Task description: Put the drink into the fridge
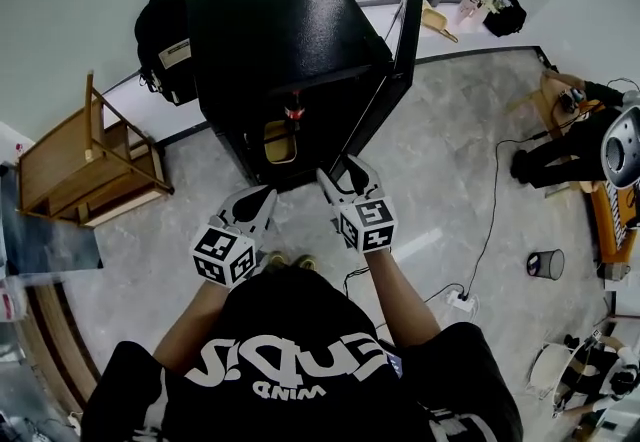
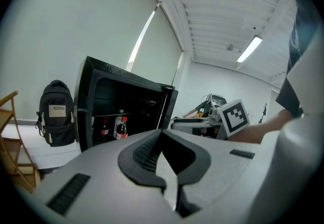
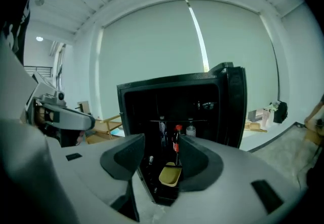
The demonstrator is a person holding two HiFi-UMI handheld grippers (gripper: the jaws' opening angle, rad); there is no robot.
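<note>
Right, nearest first: both arms reach fwd from the person's chest, a gripper in each hand, held side by side in front of the fridge opening. L gripper (image 2: 162, 133) is clenched on nothing: the pad tips meet and only floor shows in the gap under them. It prob. stays closed because it has no job here. R gripper (image 3: 161, 139) is released, jaws well apart w/ nothing btwn them except the view into the fridge. It points straight at the opening, so I'd judge it the working hand.

Past the tips comes bare floor (image 1: 440, 180), then the fridge (image 1: 270, 30), a low black box. Its door (image 1: 398, 70) is swung out to the person's right, clear of both arms, which leaves the inside reachable. The drink (image 3: 177, 139), a dark bottle w/ red cap, stands upright on the inner shelf, apart from both grippers, w/ other bottles (image 3: 191, 131) beside it. Below the shelf sits a yellow container (image 3: 170, 175).

So the placing looks done. What's left, I'd guess, is shutting the door, and the R gripper is the nearer one for that.

Farther back, a backpack (image 1: 160, 35) leans at the wall left of the fridge, out of the way.
</note>
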